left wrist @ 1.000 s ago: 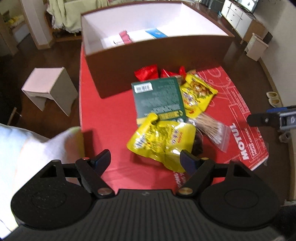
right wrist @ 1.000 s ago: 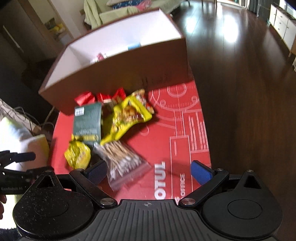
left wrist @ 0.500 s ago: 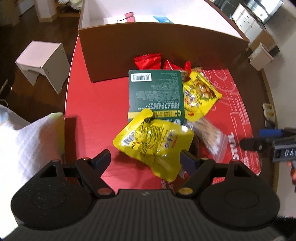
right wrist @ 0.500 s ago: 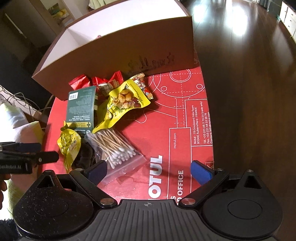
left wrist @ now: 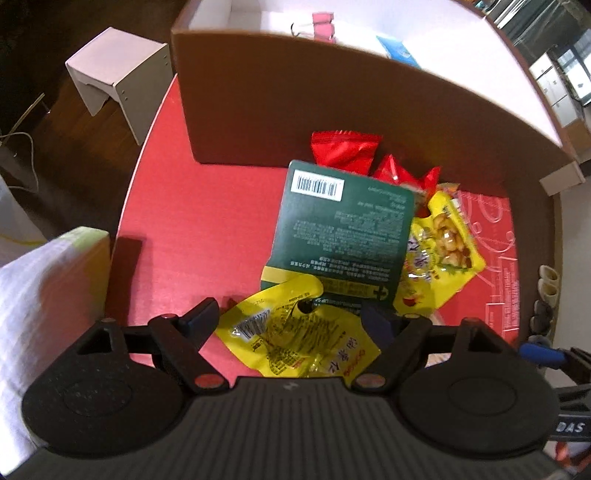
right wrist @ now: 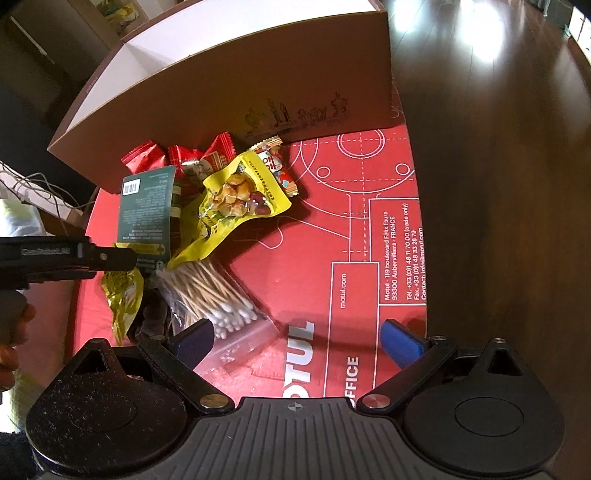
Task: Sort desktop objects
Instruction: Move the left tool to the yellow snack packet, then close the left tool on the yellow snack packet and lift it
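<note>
A pile of packets lies on the red mat [left wrist: 207, 221] before a brown cardboard box [left wrist: 332, 110]. My left gripper [left wrist: 291, 321] is open, its fingers either side of a crinkled yellow snack packet [left wrist: 295, 339]. Behind it lie a dark green packet [left wrist: 340, 229], a yellow nut packet [left wrist: 439, 251] and red wrappers [left wrist: 343, 151]. My right gripper [right wrist: 295, 338] is open over the mat [right wrist: 332, 229], its left finger above a clear bag of cotton swabs [right wrist: 218, 295]. The left gripper's arm [right wrist: 70, 258] shows at the right wrist view's left edge.
The box [right wrist: 229, 92] has a white inside holding a pink clip [left wrist: 323, 24] and a blue item [left wrist: 399, 51]. A white stool [left wrist: 118, 77] stands on the dark floor to the left. A white cushion [left wrist: 40, 295] lies beside the mat's left edge.
Both grippers have come lower and nearer to the pile. The left one now straddles the yellow snack packet. The right one has closed in on the cotton swab bag.
</note>
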A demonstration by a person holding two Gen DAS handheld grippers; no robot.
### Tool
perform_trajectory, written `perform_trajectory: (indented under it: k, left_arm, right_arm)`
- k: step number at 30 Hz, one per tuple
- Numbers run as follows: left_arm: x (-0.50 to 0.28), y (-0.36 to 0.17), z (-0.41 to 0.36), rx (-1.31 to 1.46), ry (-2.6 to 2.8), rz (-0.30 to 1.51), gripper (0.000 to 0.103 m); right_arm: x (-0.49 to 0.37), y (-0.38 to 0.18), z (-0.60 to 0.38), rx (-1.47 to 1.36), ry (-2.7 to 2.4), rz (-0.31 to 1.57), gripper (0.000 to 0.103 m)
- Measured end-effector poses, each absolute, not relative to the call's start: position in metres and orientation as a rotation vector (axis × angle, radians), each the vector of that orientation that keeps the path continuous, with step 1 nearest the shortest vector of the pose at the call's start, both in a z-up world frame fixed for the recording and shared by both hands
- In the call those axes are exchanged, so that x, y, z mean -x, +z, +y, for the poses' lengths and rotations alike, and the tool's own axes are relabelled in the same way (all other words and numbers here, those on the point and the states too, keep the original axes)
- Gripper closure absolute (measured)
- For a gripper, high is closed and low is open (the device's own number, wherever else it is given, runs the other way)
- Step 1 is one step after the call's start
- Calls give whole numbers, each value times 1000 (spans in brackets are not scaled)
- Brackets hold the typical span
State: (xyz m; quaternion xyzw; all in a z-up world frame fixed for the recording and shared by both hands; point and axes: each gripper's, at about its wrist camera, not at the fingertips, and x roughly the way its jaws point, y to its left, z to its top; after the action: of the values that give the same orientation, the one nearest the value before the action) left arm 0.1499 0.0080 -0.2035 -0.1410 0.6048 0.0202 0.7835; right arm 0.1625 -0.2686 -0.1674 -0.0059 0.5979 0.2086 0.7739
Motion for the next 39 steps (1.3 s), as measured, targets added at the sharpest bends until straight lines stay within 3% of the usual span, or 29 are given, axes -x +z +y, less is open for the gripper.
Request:
perform_trajectory:
  k: [4,6,8,17,27,28,29,30,36,39]
  left_arm:
    - [-145,-212,7,294,36,1322,24]
    - [-139,-212,11,302,24,1314,36]
    - [-133,-211,17,322,11,1313,38]
    - [-102,-198,37,341,-2,1295,36]
    - [-104,-202,32,306,-37,1279,30]
    - [-105,-202,31,285,-47,1281,30]
    - [-106,-202,30,264,-60,1282,31]
    - [-106,-201,28,242,-75,1282,31]
    - [-101,-185,12,-30,-276,1252,30]
    - [-96,-184,-5,-282,-389,1223,27]
  right_arm:
    - [-165,-168,-267,15,456,1295,4]
    - [-166,-168,-267,15,457,1292,4]
    - [-166,-168,-266,15,458,1288,4]
    - [-152,-158,-246,12,564,1227,4]
    - [-136,-184,-210,256,645,1160,5]
    - [-135,-188,-208,282,662,1159,6]
    - [-134,-192,-206,309,678,1157,26]
    - [-133,-194,-204,329,690,1152,32]
    - [-129,-195,-212,348,710,1141,33]
    - [-127,-195,-217,370,711,1147,41]
